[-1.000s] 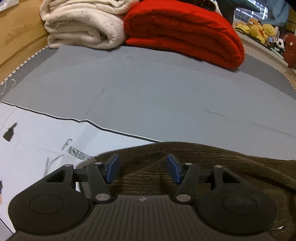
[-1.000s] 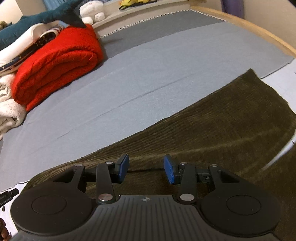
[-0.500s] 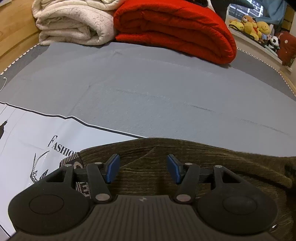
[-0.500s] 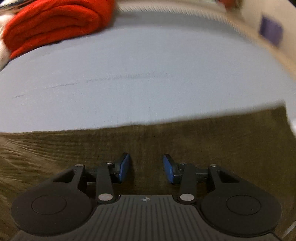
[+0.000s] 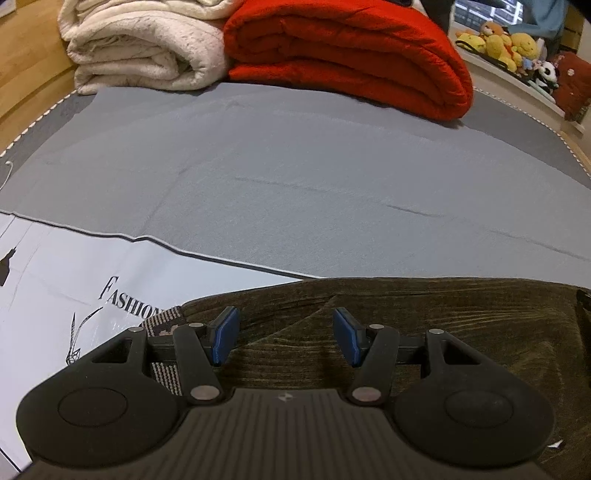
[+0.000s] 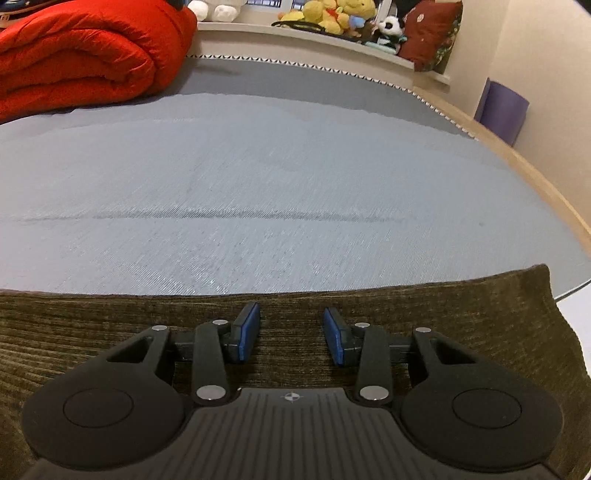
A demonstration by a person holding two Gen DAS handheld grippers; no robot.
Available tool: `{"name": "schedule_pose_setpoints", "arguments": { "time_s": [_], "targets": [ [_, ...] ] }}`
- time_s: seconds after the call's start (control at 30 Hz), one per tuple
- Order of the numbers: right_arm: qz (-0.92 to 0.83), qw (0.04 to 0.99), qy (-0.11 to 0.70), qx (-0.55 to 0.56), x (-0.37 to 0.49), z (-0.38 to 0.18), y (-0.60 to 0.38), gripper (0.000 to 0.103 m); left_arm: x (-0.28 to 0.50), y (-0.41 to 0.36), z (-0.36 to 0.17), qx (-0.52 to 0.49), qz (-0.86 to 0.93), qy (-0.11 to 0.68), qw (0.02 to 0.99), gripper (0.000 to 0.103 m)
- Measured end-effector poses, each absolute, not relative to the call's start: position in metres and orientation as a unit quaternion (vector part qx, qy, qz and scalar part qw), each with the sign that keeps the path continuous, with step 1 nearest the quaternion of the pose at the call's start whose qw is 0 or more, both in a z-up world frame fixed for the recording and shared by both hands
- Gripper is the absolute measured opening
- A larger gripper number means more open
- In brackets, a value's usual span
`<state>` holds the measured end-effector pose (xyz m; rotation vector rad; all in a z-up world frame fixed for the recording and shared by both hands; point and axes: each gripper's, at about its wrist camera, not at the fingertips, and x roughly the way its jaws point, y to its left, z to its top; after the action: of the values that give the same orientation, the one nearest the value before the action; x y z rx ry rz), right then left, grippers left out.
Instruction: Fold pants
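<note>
Dark olive corduroy pants point(image 5: 424, 310) lie flat on the grey bedsheet point(image 5: 295, 166). My left gripper point(image 5: 284, 325) hovers open just over their waist end, where a patterned waistband point(image 5: 166, 319) peeks out beside the left finger. Nothing sits between its blue pads point(image 5: 223, 336). In the right wrist view the pants point(image 6: 110, 325) stretch across the bottom, with a corner at the right. My right gripper point(image 6: 291, 321) is low over the far edge of the cloth. Its jaws stand apart and the pads grip nothing.
A white plastic bag point(image 5: 55, 295) printed "FASHION" lies under the waist end. A folded red quilt point(image 5: 351, 55) and a cream blanket point(image 5: 140, 51) are stacked at the far side. Plush toys point(image 6: 332, 14) line a shelf. The wooden bed rim point(image 6: 546, 192) curves along the right.
My right gripper has dropped and rolled level, ending low over the pants' far edge, with its jaws slightly narrower. The left view has shifted a little, and the waistband now shows.
</note>
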<state>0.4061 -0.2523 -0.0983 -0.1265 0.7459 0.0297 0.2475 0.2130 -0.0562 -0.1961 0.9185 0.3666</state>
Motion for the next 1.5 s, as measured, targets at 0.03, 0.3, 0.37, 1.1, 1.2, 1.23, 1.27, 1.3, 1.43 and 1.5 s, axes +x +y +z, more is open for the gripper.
{"name": "schedule_pose_setpoints", "arguments": {
  "time_s": [0.03,0.3,0.37,1.1,1.2,1.23,1.27,1.3,1.43,1.5],
  "targets": [
    [0.014,0.93,0.364,-0.059,0.408,-0.099,-0.257,0.041,0.248,0.212,-0.054,-0.093,0.169,0.44,0.877,0.062],
    [0.019,0.933,0.359,-0.004,0.372,-0.018,-0.292,0.042,0.231,0.202,-0.071,-0.078,0.007,0.511,0.856,0.069],
    [0.034,0.942,0.334,-0.012,0.338,0.019,-0.304,0.043,0.221,0.204,-0.098,-0.046,-0.02,0.555,0.831,0.064],
    [0.034,0.931,0.332,0.148,0.023,0.058,-0.414,0.057,0.03,0.216,-0.049,-0.059,0.049,0.532,0.843,0.062],
    [0.045,0.931,0.333,0.145,0.012,0.055,-0.413,0.057,0.005,0.221,-0.059,-0.084,0.059,0.523,0.846,0.062],
    [0.045,0.931,0.334,0.14,0.01,0.053,-0.413,0.057,-0.001,0.222,-0.066,-0.094,0.067,0.521,0.846,0.062],
    [0.044,0.931,0.335,0.135,0.009,0.053,-0.415,0.057,-0.005,0.225,-0.074,-0.109,0.075,0.524,0.841,0.062],
    [0.043,0.931,0.338,0.13,0.009,0.052,-0.416,0.057,-0.006,0.226,-0.082,-0.117,0.078,0.544,0.827,0.063],
    [0.038,0.923,0.36,0.129,0.011,0.043,-0.422,0.057,0.003,0.23,-0.088,-0.086,0.082,0.542,0.832,0.078],
    [0.039,0.92,0.366,0.137,0.015,0.041,-0.424,0.057,0.007,0.232,-0.101,-0.078,0.09,0.566,0.816,0.075]
  ]
}}
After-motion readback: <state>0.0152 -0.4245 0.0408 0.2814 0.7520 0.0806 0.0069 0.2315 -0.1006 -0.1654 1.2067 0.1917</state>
